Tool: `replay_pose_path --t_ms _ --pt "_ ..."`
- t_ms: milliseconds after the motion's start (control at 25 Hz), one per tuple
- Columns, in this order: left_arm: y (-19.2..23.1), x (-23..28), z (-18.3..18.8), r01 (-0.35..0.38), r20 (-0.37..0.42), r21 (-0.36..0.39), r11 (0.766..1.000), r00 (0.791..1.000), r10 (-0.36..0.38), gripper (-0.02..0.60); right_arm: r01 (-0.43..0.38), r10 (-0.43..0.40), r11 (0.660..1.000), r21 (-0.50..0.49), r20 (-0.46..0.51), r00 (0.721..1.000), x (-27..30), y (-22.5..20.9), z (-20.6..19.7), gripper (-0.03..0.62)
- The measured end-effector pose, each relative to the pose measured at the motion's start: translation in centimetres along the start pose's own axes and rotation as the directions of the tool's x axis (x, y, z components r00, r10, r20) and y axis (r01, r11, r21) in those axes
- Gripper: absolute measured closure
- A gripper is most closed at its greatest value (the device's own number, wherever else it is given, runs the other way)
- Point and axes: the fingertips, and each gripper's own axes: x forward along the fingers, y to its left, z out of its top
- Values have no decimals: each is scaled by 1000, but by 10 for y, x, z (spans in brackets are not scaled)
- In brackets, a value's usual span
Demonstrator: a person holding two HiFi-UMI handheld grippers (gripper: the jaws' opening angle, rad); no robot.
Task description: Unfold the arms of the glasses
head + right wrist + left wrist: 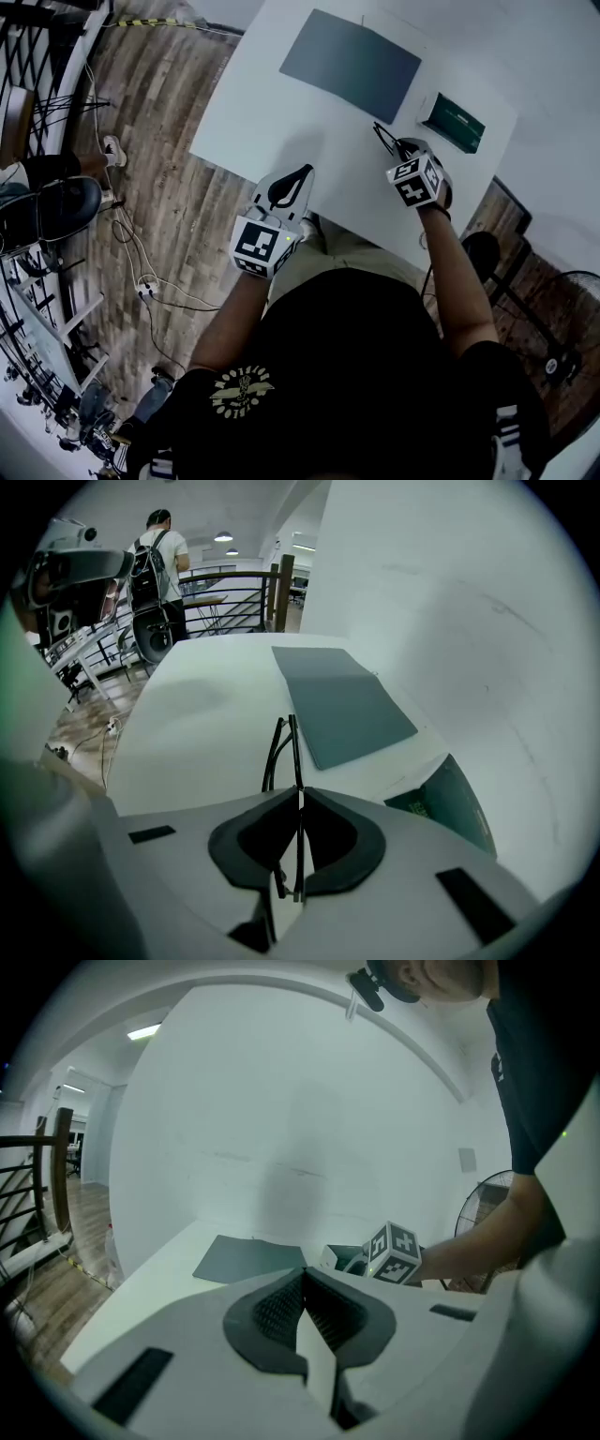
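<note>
Right gripper (pixel 300 794) pinches the glasses (pixel 284 747).
Left gripper (pixel 303 1277) is closed and empty, near the worktop (pixel 281 112) edge.

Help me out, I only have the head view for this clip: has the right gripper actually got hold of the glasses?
Observer: Yes. In the right gripper view the right gripper is clamped on the thin black glasses, which stick out ahead of it over the white table.
Operator: Are the arms unfolded?
Observer: Not that I can see. Two black strands run close side by side ahead of the jaws, so they look folded.
Operator: And the left gripper?
Observer: Its own view shows the left gripper shut, with nothing between the jaws.
</note>
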Motion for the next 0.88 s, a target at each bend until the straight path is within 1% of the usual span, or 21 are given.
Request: replay_pose_path --t_ms 160,240,360,680,880 --pt "-8 -4 12 21 14 -1 1000 1000 -21 574 6 -9 998 59 53 999 -16 -3 5 576" --pt "-12 -6 13 32 12 -12 999 999 -32 575 15 -21 997 80 79 997 -25 -6 7 576" --pt "-17 -6 17 37 11 -9 999 999 -37 574 23 -35 994 106 118 992 -37 -10 10 576" --pt "-33 -3 32 67 34 5 998 997 -67 574 28 -68 984 176 227 971 -70 -15 21 576" --pt "-43 -6 44 104 51 -12 994 993 -104 574 17 -79 976 219 278 957 -96 -16 31 576"
